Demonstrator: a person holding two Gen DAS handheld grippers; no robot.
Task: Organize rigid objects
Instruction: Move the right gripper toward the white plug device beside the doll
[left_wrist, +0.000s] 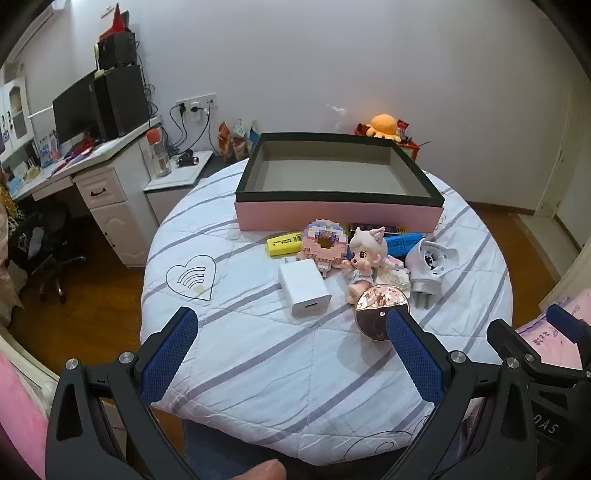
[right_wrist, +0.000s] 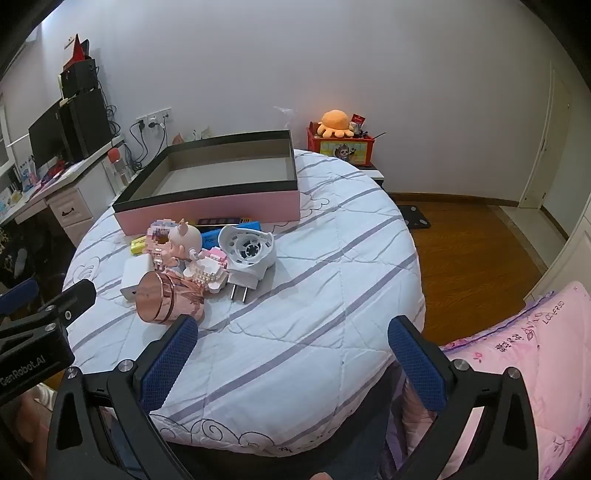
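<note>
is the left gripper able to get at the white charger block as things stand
Probably yes. The left gripper is open and empty, and the white charger block lies just ahead on bare cloth, its near side unobstructed; only the rose-gold tin sits to the right.

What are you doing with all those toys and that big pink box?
A person holds a gripper in each hand above a round table covered in a striped quilt. The left gripper and the right gripper are both open and hold nothing. A small pile waits in front of the empty pink box: a doll, a white charger, a yellow highlighter, a shiny rose-gold jar and a white plug-in device. Nothing is in the box yet.
</note>
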